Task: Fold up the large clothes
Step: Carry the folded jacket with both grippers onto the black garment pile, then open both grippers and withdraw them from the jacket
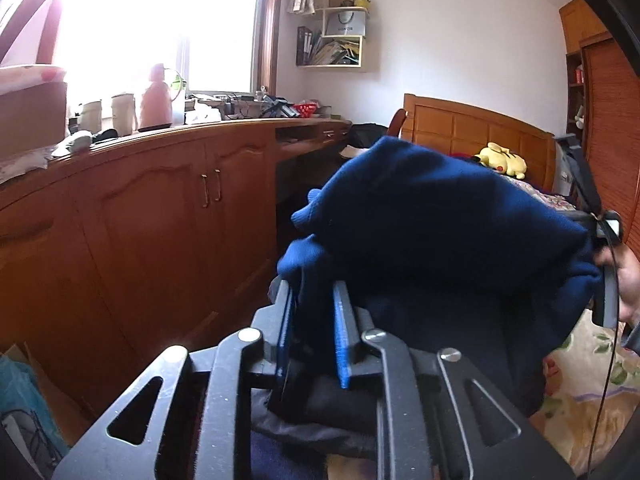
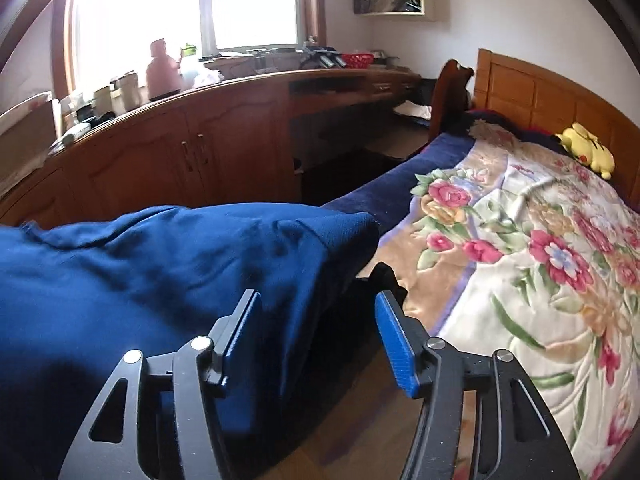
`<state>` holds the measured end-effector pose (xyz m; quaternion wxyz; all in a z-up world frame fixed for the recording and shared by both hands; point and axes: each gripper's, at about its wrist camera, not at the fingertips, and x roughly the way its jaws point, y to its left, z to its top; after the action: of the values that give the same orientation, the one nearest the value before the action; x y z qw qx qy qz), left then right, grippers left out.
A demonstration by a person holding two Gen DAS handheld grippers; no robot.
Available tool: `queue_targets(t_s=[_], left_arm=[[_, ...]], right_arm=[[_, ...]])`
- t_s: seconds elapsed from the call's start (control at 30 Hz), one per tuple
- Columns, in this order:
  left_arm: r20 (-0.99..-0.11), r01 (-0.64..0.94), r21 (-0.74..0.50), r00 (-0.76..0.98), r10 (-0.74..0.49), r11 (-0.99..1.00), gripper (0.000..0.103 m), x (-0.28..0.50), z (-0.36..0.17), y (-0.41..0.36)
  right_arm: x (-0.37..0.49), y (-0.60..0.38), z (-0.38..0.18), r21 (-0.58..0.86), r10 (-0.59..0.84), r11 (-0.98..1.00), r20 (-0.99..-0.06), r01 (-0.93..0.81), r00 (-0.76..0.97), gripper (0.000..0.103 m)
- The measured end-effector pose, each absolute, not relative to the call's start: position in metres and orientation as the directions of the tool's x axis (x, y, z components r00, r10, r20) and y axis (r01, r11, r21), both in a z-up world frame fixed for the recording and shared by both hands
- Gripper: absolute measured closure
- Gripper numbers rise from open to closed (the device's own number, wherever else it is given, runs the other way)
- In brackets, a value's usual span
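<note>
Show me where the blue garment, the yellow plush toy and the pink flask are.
blue garment (image 2: 160, 264): right wrist view, its broad top surface.
yellow plush toy (image 2: 588, 150): right wrist view, its body.
pink flask (image 1: 155, 100): left wrist view, its body.

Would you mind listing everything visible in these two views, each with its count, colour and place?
garment: one, dark blue, bunched at the near edge of the bed, a fold between the left gripper's fingers.
blanket: one, cream with pink flowers, spread over the bed.
plush toy: one, yellow, by the headboard.
headboard: one, orange-brown wood, at the far end of the bed.
cabinet: one long run, reddish-brown wood, under the window.
thermos: one, pink, on the cabinet top.
wall shelf: one, cream, high in the corner, stuffed with books and papers.
left gripper: one, black with blue pads, jaws narrow around cloth.
right gripper: one, black with blue pads, jaws wide apart.
hand: one, on the right gripper's handle.
</note>
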<state>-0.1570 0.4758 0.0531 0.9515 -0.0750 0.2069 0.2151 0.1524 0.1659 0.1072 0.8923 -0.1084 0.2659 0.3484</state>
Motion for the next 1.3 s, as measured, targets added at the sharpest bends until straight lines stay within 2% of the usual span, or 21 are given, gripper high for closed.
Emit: queue_targets(t_s=[0.13, 0.2, 0.23, 0.27, 0.33, 0.73, 1.03, 1.3], left_arm=[[-0.403, -0.427, -0.039, 0.834, 0.376, 0.904, 0.058, -0.166, 0.068, 0.465], [-0.396, -0.410, -0.025, 0.841, 0.368, 0.912, 0.054, -0.172, 0.076, 0.453], [-0.397, -0.403, -0.017, 0.843, 0.364, 0.915, 0.045, -0.173, 0.079, 0.446], [-0.394, -0.397, -0.010, 0.845, 0.362, 0.918, 0.030, -0.174, 0.083, 0.438], [-0.375, -0.383, -0.002, 0.856, 0.354, 0.924, 0.023, -0.182, 0.088, 0.421], [-0.359, -0.264, 0.050, 0.895, 0.264, 0.963, 0.014, -0.159, 0.111, 0.321], [-0.375, -0.127, 0.070, 0.916, 0.144, 0.989, 0.013, -0.105, 0.104, 0.231], [-0.399, -0.020, 0.050, 0.916, 0.038, 0.999, 0.013, -0.050, 0.087, 0.149]], right_arm=[[0.133, 0.156, 0.119, 0.008, 0.607, 0.707, -0.520, -0.707, 0.601, 0.041], [0.126, 0.147, 0.118, 0.011, 0.627, 0.695, -0.497, -0.719, 0.599, 0.041], [0.119, 0.143, 0.120, 0.012, 0.638, 0.688, -0.487, -0.726, 0.596, 0.040], [0.117, 0.140, 0.119, 0.018, 0.649, 0.678, -0.484, -0.734, 0.588, 0.040], [0.114, 0.131, 0.117, 0.028, 0.661, 0.668, -0.482, -0.744, 0.575, 0.040], [0.060, 0.015, 0.117, 0.017, 0.625, 0.728, -0.427, -0.685, 0.653, 0.040], [0.041, -0.095, 0.084, -0.005, 0.509, 0.827, -0.416, -0.562, 0.754, 0.024], [0.030, -0.173, 0.059, 0.016, 0.373, 0.915, -0.416, -0.404, 0.829, 0.024]])
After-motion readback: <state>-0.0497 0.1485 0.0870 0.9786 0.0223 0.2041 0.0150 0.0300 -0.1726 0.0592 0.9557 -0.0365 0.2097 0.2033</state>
